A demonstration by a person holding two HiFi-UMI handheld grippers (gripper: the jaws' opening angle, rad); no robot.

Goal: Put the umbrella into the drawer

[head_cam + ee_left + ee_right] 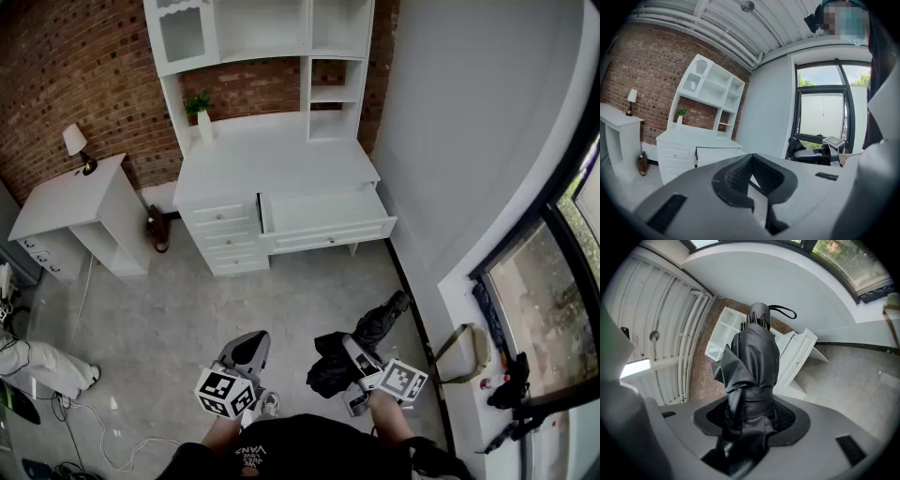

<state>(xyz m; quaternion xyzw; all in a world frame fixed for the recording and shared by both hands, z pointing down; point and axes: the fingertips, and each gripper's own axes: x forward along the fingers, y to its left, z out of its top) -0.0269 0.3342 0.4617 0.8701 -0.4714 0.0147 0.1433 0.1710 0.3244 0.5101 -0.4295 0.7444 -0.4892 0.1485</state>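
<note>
The right gripper [751, 404] clamps the umbrella [754, 352], probably light, soft and slippery, at its firmer strapped middle; the left gripper [752, 159] is closed, empty.

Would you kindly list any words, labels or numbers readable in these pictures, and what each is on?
"VANS": seen upside down on the person's black shirt; the smaller print by it is too blurred to read.
Left marker cube, right marker cube: square patterns only, no text.

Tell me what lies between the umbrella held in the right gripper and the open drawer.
Only bare grey floor. The head view shows nothing on the stretch from the umbrella to the drawer.
</note>
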